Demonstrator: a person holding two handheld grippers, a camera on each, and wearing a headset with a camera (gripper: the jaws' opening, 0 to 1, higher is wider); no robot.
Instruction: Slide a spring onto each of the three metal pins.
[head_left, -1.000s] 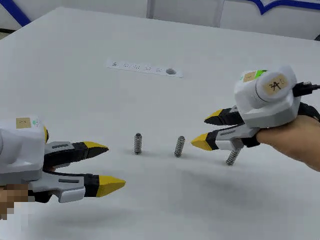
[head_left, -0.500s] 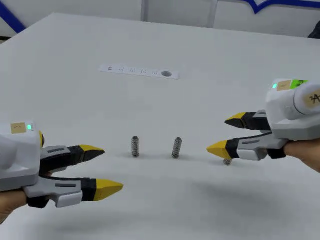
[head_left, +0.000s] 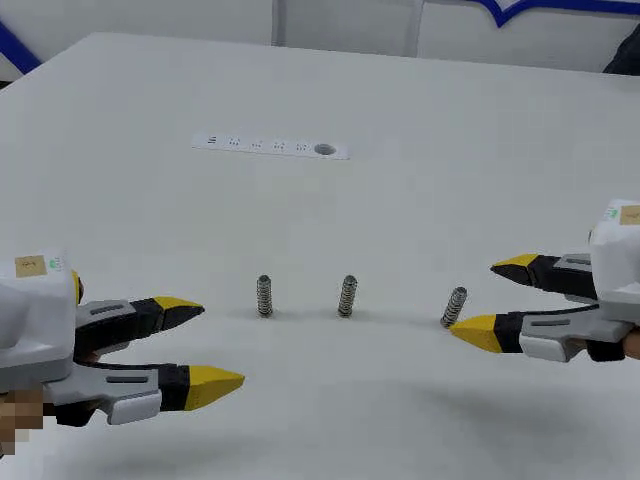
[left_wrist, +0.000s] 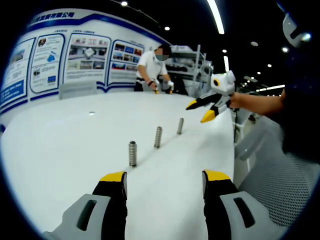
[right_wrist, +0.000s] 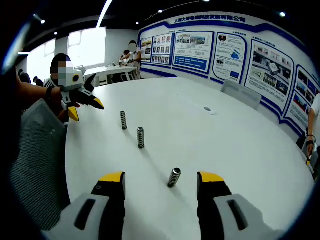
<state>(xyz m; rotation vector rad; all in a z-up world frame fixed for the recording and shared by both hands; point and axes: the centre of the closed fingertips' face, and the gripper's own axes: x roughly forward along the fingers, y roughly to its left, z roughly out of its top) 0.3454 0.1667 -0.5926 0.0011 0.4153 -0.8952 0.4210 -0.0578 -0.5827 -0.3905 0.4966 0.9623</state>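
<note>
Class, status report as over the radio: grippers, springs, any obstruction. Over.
Both open, empty: left gripper, right gripper. Standing in a row: left spring, middle spring, right spring, the last leaning. Nothing blocking. Over.

**A:** Wide white worktop (head_left: 450, 130) spread out in front of you, with a flat socket strip (head_left: 271, 147) lying toward its far side.

**B:** And you've got blue-trimmed display boards (right_wrist: 235, 47) running along the wall.

**A:** There's a grey mesh chair (right_wrist: 37, 160) right at the worktop's edge.

**B:** Beyond the worktop a person in a white shirt (left_wrist: 150, 70) is standing, with a bright ceiling light strip (left_wrist: 216, 15) overhead.
</note>
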